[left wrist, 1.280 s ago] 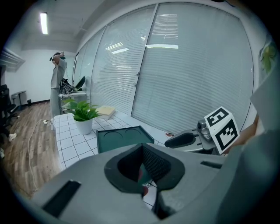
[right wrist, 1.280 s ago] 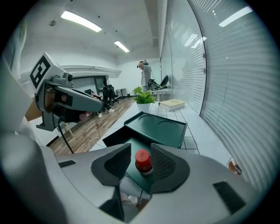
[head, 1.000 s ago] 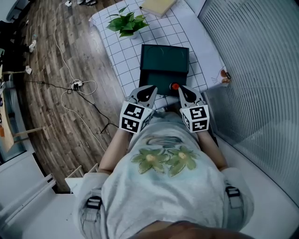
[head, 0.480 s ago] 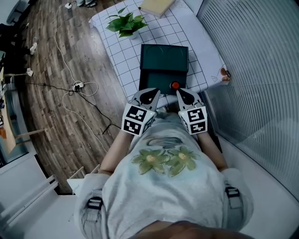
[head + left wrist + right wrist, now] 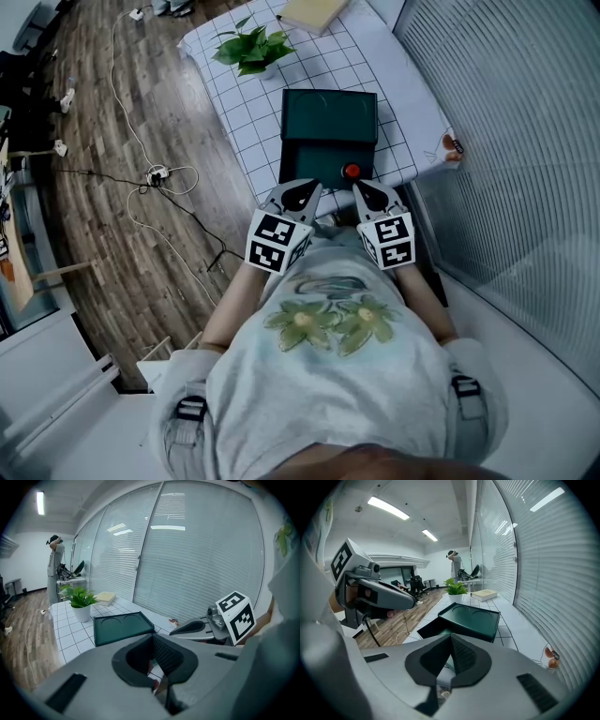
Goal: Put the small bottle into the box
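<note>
The left tongs [image 5: 300, 190] and right tongs [image 5: 368, 191] hover pressed together and empty just short of the green box's [image 5: 330, 112] near edge, with the red-capped small bottle [image 5: 352, 172] at that box's near right corner, bare desk [image 5: 251, 122] open on the box's left and a narrower strip on its right.

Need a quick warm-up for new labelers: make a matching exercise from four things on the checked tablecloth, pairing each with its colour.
Things:
1. plant
2. box
3. bottle
4. book

Colours:
A. red top
B. pale yellow
C. dark green, flat-sided
D. bright leafy green

Pairs: 1-D, 2-C, 3-A, 4-B
</note>
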### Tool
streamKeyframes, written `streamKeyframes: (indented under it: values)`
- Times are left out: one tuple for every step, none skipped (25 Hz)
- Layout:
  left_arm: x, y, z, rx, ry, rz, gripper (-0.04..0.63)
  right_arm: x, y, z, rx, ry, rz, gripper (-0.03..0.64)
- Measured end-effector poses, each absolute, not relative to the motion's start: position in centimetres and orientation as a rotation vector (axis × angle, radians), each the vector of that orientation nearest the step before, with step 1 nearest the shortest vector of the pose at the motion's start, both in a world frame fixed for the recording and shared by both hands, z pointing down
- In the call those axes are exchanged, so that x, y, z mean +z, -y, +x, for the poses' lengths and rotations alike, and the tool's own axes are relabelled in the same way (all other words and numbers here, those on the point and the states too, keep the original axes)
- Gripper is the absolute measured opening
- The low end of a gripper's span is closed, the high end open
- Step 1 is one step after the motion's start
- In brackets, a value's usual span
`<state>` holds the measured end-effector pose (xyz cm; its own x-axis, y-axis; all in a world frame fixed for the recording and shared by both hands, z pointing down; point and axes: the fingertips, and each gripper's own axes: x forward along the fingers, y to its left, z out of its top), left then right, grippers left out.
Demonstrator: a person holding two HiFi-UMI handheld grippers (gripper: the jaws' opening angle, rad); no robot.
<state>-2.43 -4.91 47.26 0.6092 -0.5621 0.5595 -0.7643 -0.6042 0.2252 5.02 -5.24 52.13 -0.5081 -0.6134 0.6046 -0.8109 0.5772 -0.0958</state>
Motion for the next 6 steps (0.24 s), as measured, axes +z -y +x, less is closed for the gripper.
streamKeyframes:
  values:
    - [47.28, 4.91, -2.41, 0.612, 1.052, 2.390, 0.008, 52.20, 5.15, 4.95, 0.514, 2.293, 1.128, 0.008]
    - [47.31, 4.92, -2.37, 0.613, 1.051, 2.391, 0.008, 52.27, 5.07, 4.86, 0.521, 2.294, 1.119, 0.006]
    - [47.34, 4.93, -2.31, 0.613, 1.049, 2.392, 0.008, 52.37, 5.00, 4.78, 0.526, 2.294, 1.109, 0.008]
    - [47.38, 4.93, -2.23, 0.613, 1.047, 2.394, 0.008, 52.49, 4.92, 4.69, 0.527, 2.295, 1.099, 0.008]
    - [47.44, 4.92, -2.15, 0.614, 1.045, 2.395, 0.008, 52.61, 4.84, 4.61, 0.526, 2.295, 1.088, 0.008]
    - [47.50, 4.90, -2.06, 0.615, 1.043, 2.397, 0.008, 52.74, 4.74, 4.52, 0.523, 2.296, 1.078, 0.008]
